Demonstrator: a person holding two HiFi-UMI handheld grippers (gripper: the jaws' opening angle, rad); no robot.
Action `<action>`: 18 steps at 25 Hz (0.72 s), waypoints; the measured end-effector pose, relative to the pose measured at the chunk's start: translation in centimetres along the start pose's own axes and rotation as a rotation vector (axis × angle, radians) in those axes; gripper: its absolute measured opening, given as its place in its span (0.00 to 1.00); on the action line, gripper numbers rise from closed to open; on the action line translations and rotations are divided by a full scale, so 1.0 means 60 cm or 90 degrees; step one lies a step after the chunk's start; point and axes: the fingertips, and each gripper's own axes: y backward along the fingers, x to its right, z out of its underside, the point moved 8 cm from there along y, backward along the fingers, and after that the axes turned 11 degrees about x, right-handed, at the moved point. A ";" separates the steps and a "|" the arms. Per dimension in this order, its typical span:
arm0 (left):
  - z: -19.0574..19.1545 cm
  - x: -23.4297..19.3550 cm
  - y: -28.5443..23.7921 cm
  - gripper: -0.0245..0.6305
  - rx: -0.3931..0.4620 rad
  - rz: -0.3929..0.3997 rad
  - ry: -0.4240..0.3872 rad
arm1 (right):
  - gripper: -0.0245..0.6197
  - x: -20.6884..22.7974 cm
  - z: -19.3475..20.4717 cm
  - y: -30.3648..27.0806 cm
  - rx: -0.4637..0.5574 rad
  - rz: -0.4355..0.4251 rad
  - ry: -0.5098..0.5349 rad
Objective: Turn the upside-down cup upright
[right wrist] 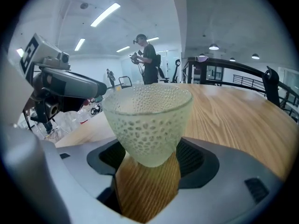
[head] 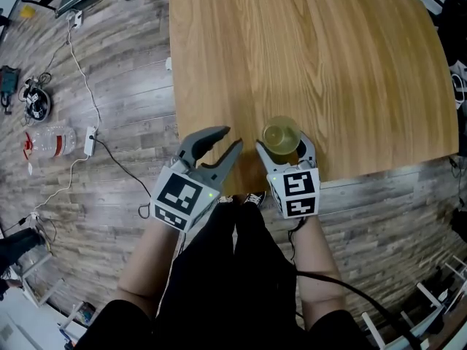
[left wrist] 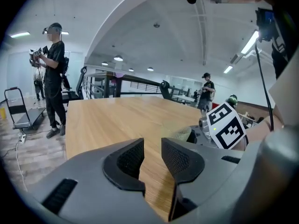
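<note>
Cup [right wrist: 147, 115]: dimpled translucent plastic, probably light, flexible and slippery. The right gripper [right wrist: 148, 160] pinches its narrow base, mouth up; squeeze gently. The left gripper [left wrist: 153, 155] is empty, jaws apart.

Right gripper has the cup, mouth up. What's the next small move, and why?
Probably lower the cup onto the table and open the fingers of the right gripper. The cup is already upright, rim up, its narrow base gripped between the fingers just over the wood; whether it touches the table I cannot tell. The left gripper is empty, fingers apart.
</note>
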 end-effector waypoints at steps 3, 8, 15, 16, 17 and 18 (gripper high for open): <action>0.000 0.004 0.001 0.22 0.001 0.000 0.001 | 0.47 0.004 0.001 0.006 0.006 -0.003 -0.016; -0.001 0.014 0.005 0.22 0.004 -0.002 -0.004 | 0.49 0.005 0.004 0.020 0.017 -0.008 -0.033; -0.015 0.034 0.013 0.22 0.018 -0.012 -0.004 | 0.51 0.016 0.001 0.056 0.022 0.008 -0.041; -0.018 0.036 0.016 0.22 0.025 -0.018 -0.003 | 0.51 0.018 0.002 0.066 0.019 0.012 -0.042; -0.022 0.039 0.020 0.21 0.033 -0.025 -0.002 | 0.51 0.019 0.003 0.078 0.018 0.016 -0.046; -0.026 0.043 0.024 0.19 0.042 -0.034 -0.001 | 0.51 0.021 0.003 0.092 0.020 0.021 -0.052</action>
